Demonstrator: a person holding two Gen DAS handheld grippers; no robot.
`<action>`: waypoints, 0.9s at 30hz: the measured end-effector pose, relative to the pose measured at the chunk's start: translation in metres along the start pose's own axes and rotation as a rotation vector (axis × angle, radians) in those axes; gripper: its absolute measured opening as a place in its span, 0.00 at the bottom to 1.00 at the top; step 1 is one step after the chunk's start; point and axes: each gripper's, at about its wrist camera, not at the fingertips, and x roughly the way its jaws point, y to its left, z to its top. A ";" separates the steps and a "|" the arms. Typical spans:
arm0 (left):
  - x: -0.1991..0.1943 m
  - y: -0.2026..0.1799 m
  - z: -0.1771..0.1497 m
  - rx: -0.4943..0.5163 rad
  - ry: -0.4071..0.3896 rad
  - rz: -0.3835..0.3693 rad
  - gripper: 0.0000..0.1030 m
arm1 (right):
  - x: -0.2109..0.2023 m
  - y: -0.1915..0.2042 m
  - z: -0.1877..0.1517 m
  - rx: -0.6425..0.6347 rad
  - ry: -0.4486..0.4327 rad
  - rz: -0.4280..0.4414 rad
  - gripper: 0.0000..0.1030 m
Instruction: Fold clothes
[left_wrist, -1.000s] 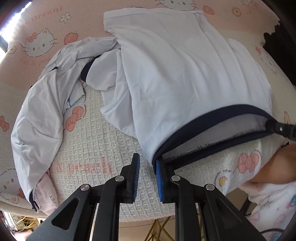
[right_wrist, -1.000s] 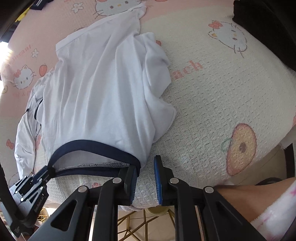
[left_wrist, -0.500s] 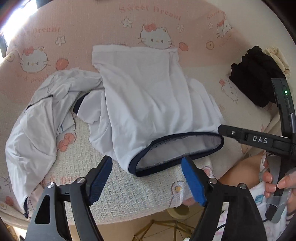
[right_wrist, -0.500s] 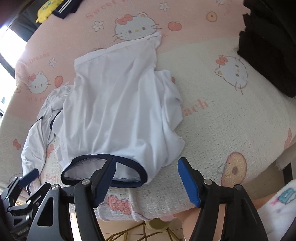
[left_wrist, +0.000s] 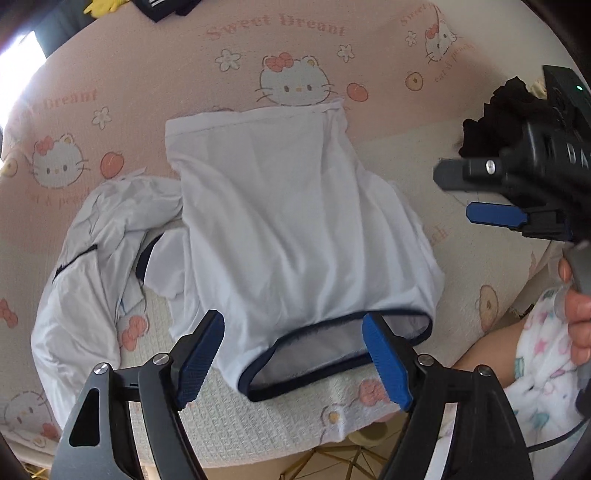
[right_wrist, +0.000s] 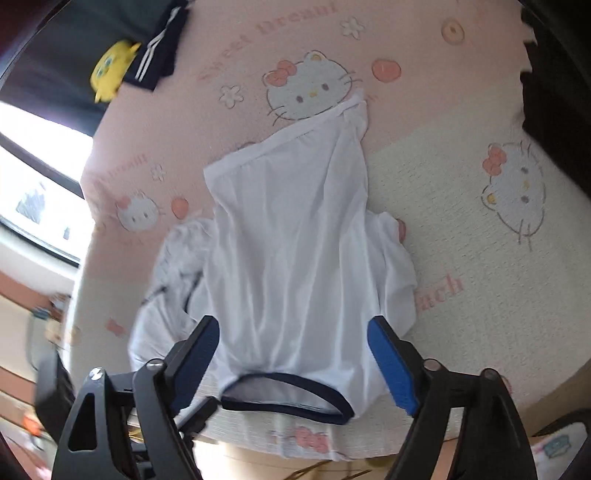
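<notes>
**Shirt lying lengthwise ahead of two open grippers**

A pink and cream blanket (left_wrist: 480, 258) is being used as the work surface. On it a white shirt (left_wrist: 295, 229) is lying spread out, its long axis running from 6 o'clock to 12 o'clock in both wrist views: the navy-edged opening (left_wrist: 332, 354) is sitting at the near edge, the plain white hem (left_wrist: 251, 114) at the far end. A second, crumpled white garment (left_wrist: 92, 266) is lying at 9 o'clock, touching the shirt's side, and a dark pile (left_wrist: 491, 118) is resting at 2 o'clock.

The left gripper (left_wrist: 293, 362) is being held above the near edge with its jaws spread wide, nothing between them, and the navy opening is framed in the gap. The right gripper (right_wrist: 291, 363) is likewise being held wide apart and empty over the same opening. Neither gripper is judged clearly nearer; the shirt's near end is lying straight ahead of both, so any grasp would be made along that 6-to-12 line.
</notes>
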 end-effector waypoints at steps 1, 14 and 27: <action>0.000 -0.003 0.005 0.007 -0.004 0.004 0.74 | -0.001 -0.004 0.009 0.009 0.013 0.005 0.80; 0.043 -0.044 0.037 0.036 0.082 -0.042 0.74 | 0.073 -0.118 0.022 0.177 0.293 0.042 0.80; 0.085 -0.091 0.062 0.120 0.157 -0.090 0.74 | 0.095 -0.165 0.025 0.607 0.278 0.293 0.80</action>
